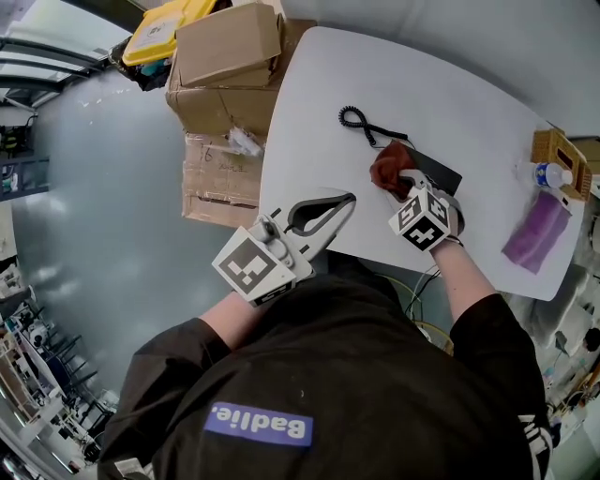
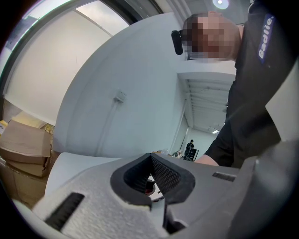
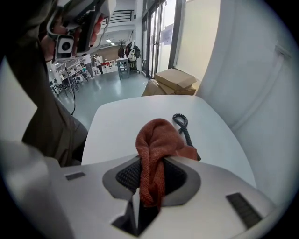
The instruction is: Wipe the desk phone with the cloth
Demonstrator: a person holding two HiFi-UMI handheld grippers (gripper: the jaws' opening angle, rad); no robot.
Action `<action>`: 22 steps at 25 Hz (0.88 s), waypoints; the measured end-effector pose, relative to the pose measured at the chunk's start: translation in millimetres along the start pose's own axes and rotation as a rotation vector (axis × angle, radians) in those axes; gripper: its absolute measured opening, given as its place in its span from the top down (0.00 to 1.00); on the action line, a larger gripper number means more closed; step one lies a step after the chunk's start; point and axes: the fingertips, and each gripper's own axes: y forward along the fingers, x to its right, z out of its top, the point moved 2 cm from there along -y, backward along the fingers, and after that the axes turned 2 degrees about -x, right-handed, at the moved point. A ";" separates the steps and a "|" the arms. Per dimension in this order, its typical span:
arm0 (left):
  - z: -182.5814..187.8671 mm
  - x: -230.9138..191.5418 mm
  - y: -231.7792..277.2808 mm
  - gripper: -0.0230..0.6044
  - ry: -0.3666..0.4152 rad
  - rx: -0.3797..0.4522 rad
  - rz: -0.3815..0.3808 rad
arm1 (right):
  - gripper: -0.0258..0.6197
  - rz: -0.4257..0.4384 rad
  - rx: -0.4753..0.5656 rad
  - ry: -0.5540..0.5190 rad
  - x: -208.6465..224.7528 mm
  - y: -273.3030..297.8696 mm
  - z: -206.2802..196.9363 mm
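Note:
The black desk phone (image 1: 437, 172) lies flat on the white table (image 1: 450, 103), and its coiled cord (image 1: 353, 120) trails toward the table's middle. A rust-red cloth (image 1: 387, 167) is bunched on the phone's left end. My right gripper (image 1: 401, 181) is shut on the cloth (image 3: 152, 154) and holds it down at the phone. In the right gripper view the cord (image 3: 182, 125) shows beyond the cloth, while the phone body is hidden. My left gripper (image 1: 343, 202) hovers at the table's near edge, left of the phone. It (image 2: 156, 186) is shut with nothing in it.
Cardboard boxes (image 1: 225, 70) and a yellow bin (image 1: 167, 25) stand off the table's left side. At the right end of the table are a wooden box (image 1: 560, 155), a small bottle (image 1: 547, 175) and a purple cloth (image 1: 535, 233).

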 end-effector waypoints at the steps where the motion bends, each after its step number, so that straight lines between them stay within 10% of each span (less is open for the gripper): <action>1: 0.7 0.6 0.1 0.95 0.006 -0.001 -0.004 | 0.82 0.004 -0.004 -0.009 -4.1 -0.3 -0.6; 22: 12.2 28.7 22.7 0.95 0.053 -0.020 -0.060 | 0.82 -0.137 -0.031 0.027 42.9 -51.3 -52.7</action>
